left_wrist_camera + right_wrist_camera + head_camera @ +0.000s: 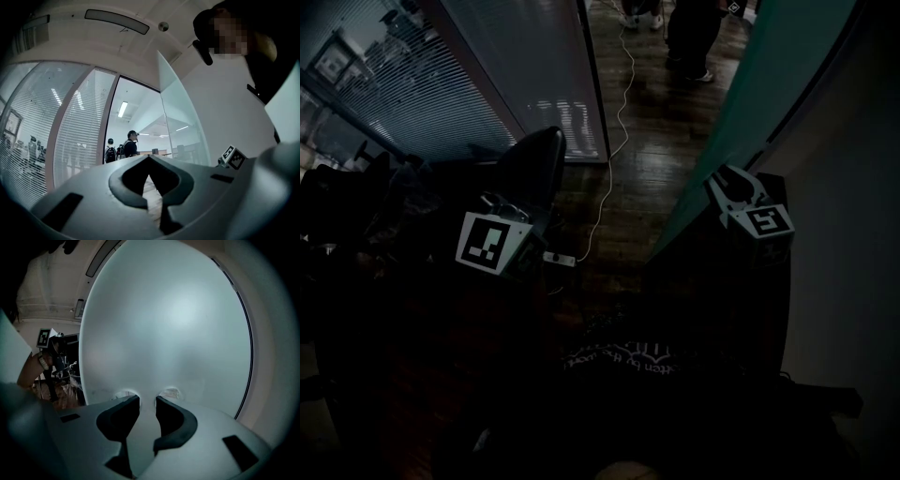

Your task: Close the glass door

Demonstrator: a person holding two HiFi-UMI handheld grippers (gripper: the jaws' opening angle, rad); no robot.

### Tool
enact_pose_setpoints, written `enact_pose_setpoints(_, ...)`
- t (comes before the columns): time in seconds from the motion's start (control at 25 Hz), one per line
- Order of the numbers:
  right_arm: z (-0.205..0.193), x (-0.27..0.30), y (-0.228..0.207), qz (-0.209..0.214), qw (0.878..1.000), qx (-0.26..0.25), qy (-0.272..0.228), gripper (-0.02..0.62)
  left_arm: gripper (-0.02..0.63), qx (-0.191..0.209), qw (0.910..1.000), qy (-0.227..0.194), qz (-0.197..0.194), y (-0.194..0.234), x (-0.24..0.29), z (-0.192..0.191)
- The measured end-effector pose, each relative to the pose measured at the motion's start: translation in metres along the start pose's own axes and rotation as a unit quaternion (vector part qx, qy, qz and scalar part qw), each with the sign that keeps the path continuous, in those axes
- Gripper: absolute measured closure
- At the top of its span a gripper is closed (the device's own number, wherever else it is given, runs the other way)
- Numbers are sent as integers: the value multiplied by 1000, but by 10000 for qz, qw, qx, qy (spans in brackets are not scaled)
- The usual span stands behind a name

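The glass door (769,84) is a frosted teal pane that runs from the top right down to the floor in the head view, standing open beside the white wall. My right gripper (724,180) points at its face. In the right gripper view the pane (168,324) fills the picture, and my right gripper (147,400) is open with nothing between its fingers and its tips close to the glass. My left gripper (508,208) is off to the left, away from the door. Its jaws (149,157) meet at the tips, shut on nothing, and the door (180,117) stands to its right.
A black chair (534,164) stands just beyond my left gripper. A white cable (614,141) trails over the wood floor to a power strip (560,258). Glass walls with blinds (422,84) line the left side. People (129,145) stand beyond the doorway.
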State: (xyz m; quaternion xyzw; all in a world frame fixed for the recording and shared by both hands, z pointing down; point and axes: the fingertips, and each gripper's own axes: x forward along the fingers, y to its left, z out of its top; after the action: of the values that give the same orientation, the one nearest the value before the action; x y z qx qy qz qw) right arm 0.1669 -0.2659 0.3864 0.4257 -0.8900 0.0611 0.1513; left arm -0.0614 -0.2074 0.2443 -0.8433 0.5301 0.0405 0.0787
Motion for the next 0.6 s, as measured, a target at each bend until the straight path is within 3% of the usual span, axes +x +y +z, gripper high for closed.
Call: enact_pose_setpoints(0.6,7,41,9,-109,9999,32,-12,489,604,170,9996,-180,125,38,-1,5)
